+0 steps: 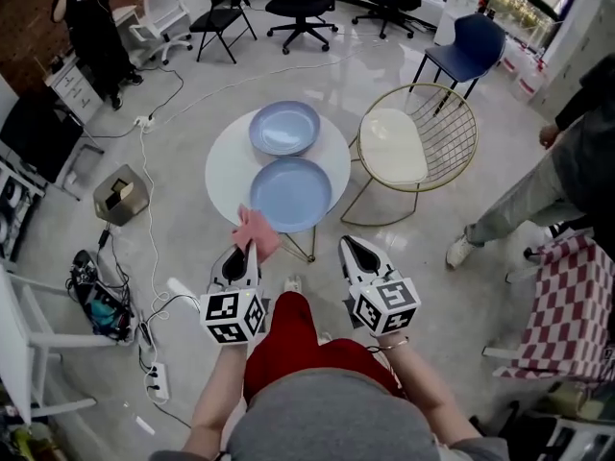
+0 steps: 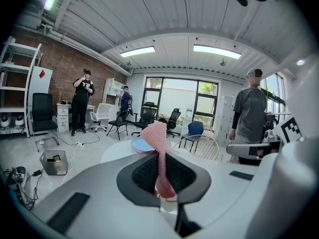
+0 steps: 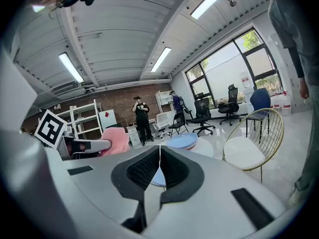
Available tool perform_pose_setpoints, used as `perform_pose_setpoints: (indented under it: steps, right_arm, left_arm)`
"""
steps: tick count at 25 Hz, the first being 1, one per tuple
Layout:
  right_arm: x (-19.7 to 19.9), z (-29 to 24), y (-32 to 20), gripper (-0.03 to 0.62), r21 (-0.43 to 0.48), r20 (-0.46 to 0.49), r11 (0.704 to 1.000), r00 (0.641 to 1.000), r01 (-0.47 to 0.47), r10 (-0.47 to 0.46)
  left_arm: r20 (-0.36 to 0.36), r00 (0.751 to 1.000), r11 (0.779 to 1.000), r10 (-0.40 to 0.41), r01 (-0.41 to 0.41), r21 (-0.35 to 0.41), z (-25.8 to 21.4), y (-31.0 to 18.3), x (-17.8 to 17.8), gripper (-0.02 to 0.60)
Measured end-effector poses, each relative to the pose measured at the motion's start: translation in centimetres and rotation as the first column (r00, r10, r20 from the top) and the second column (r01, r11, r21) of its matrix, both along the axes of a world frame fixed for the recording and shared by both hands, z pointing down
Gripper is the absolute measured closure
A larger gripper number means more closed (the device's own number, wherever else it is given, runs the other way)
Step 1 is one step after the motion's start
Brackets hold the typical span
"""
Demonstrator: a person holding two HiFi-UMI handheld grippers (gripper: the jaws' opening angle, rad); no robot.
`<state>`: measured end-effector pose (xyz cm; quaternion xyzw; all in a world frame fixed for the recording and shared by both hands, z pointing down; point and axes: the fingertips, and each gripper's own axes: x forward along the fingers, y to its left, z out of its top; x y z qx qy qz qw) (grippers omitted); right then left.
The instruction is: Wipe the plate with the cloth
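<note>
Two blue plates rest on a small round white table point(image 1: 226, 166): the near plate point(image 1: 291, 193) at its front edge and the far plate point(image 1: 284, 128) behind it. My left gripper point(image 1: 247, 249) is shut on a pink cloth point(image 1: 256, 230), held just short of the near plate's left rim. In the left gripper view the cloth point(image 2: 158, 153) stands up between the jaws of the left gripper point(image 2: 163, 185). My right gripper point(image 1: 351, 248) hovers below the table's front right, shut with nothing in it; in its own view the right gripper point(image 3: 159, 171) points at the plates point(image 3: 182, 141).
A gold wire chair point(image 1: 415, 147) with a cream seat stands right of the table. A person point(image 1: 543, 195) stands at the far right, another point(image 1: 91, 17) at the far left. Cables and a power strip point(image 1: 154, 380) lie on the floor at left, beside a small bin point(image 1: 120, 193).
</note>
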<state>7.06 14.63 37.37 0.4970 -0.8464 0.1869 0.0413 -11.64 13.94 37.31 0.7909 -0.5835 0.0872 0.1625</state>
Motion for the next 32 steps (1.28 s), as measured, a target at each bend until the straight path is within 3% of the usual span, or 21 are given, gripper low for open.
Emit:
perform_pose_setpoints:
  steps: [18, 32]
  right_arm:
    - [-4.7, 2.7, -17.1, 0.563, -0.081, -0.076, 0.994, 0.995, -0.078, 0.072]
    - [-3.9, 4.1, -21.8, 0.563, -0.13, -0.147, 0.981, 0.982, -0.14, 0.121]
  left_arm:
    - [-0.043, 0.995, 0.993, 0.09, -0.093, -0.072, 3.1, -18.9, -4.7, 0.552]
    - [-0.047, 0.986, 0.972, 0.159, -0.165, -0.165, 5.7, -24.6, -4.0, 0.552]
